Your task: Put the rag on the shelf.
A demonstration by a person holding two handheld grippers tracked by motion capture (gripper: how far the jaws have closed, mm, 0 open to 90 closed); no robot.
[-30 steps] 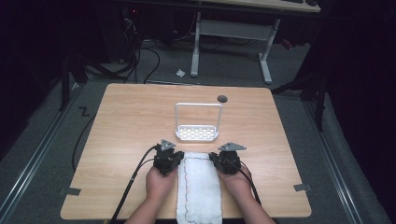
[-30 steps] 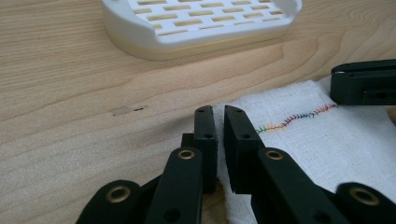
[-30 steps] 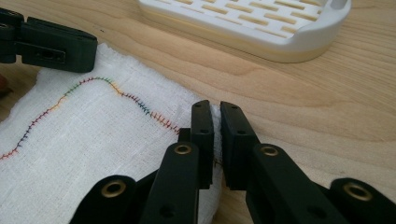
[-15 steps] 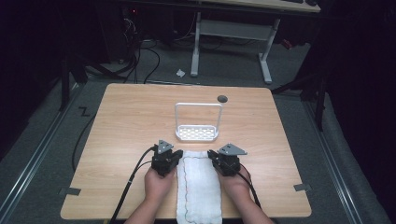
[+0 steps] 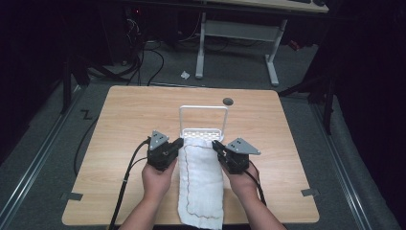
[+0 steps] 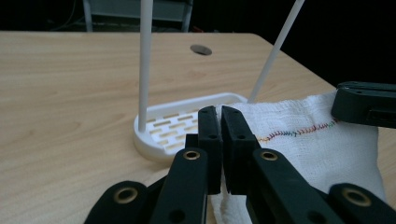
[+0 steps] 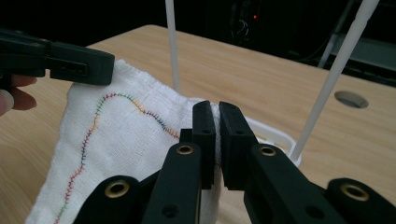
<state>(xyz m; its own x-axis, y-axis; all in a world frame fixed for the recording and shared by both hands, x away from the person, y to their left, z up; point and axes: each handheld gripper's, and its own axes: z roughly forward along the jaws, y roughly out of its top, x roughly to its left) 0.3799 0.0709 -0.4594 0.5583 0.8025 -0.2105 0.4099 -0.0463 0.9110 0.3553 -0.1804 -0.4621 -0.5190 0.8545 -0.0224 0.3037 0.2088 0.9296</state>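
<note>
– Towel (image 5: 202, 184) is lying down the near middle of the table (image 5: 119, 120), and its far end is being pinched at both corners. See it?

– Yes. The left gripper (image 5: 179, 143) is gripping the far left corner, jaws clamped tight on the cloth. In the left gripper view, the left gripper (image 6: 220, 116) is showing only a thin slit between its jaws, with white weave caught in it.

– And the other one?

– The right gripper (image 5: 215, 144) is doing the same at the far right corner, jaws squeezed down on the hem. From the right gripper view, the right gripper (image 7: 217, 112) is biting the edge just right of the coloured stitching (image 7: 93, 135).

– Where's the rack?

– The white rack (image 5: 203, 123) is standing just beyond the towel's far edge, its slotted base touching or nearly touching the cloth; I can't tell which
</note>
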